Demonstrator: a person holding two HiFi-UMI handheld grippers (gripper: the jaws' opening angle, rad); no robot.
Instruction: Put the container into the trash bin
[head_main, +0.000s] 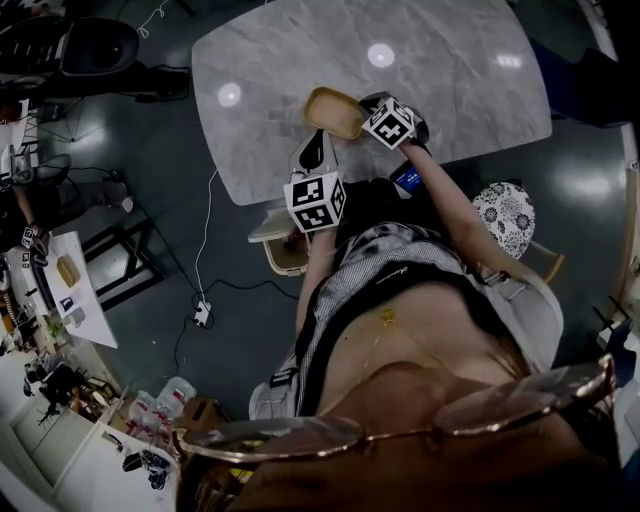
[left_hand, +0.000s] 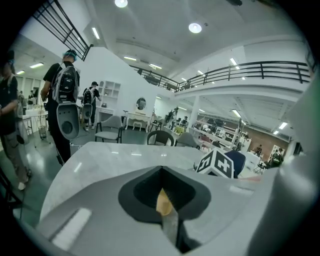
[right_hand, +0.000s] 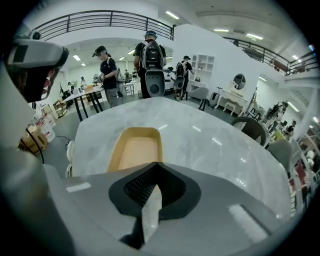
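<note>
The container (head_main: 335, 112) is lying flat and open side up on the marble table (head_main: 450, 80), close to the edge nearest me. It is sitting empty, showing only its bare tan floor. It is a shallow oblong tray, and in the head view its long axis is running across the table at a slight slant, so one short end is pointing at my right gripper (head_main: 370, 108) and the other away to my left. In the right gripper view it is stretching straight away from the jaws, with its near end hiding behind them. I am holding the right gripper just beside that near end with its jaws closed together, and only a pale strip is showing through the slit between them. I am holding my left gripper (head_main: 316, 145) near the long side of the tray that is facing me, its jaws closed too. A sliver of tan is showing in the slit between them, and I cannot tell whether the pads are touching it. A chair (head_main: 275, 240) is standing at the table's edge below my left gripper, a patterned stool (head_main: 505, 215) is standing to my right, and a cable is trailing to a power strip (head_main: 202, 312) on the floor. Beyond the far end of the table, people with backpacks (right_hand: 150, 55) are standing.
</note>
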